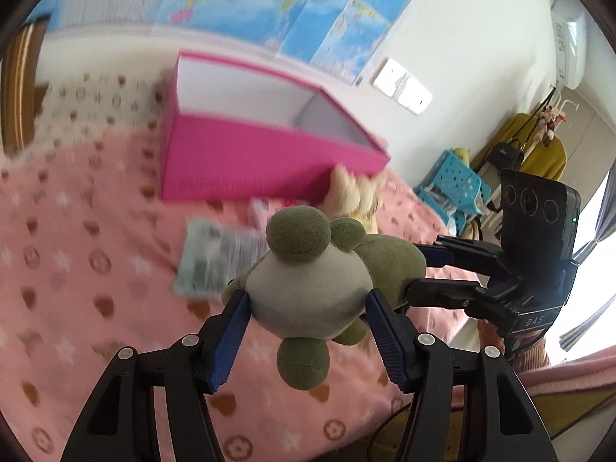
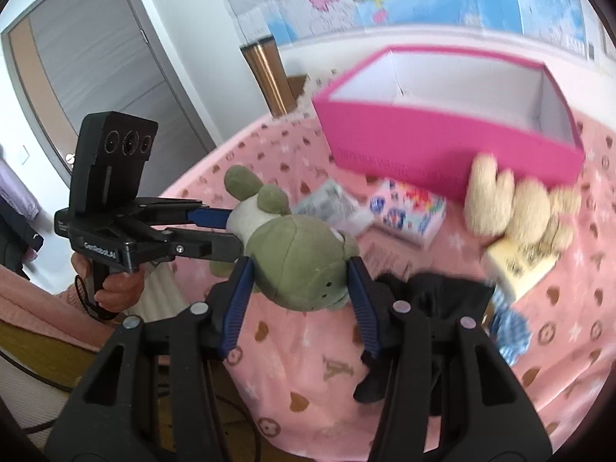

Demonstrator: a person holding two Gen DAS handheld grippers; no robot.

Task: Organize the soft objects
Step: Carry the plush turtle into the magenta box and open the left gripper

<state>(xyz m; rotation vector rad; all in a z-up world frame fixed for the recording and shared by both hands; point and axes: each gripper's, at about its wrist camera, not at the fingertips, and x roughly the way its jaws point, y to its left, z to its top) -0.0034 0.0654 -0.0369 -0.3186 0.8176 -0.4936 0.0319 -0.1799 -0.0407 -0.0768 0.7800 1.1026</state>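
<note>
Both jaws half-open, clamped on 1 green plush frog [image 1: 308, 288] (held above blanket [image 1: 77, 269]), pink box [image 1: 250, 161] behind

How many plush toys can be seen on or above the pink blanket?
2. The green plush toy is held above the blanket between the left gripper and the right gripper. The cream plush toy lies beside the pink box. Others may be hidden.

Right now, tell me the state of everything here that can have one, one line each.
Left gripper: shut on the green plush toy's pale belly.
Right gripper: shut on its head.
Green plush toy: held by both, off the blanket.
Pink box: open, looks empty.
Beige teddy: lying beside the box.
</note>
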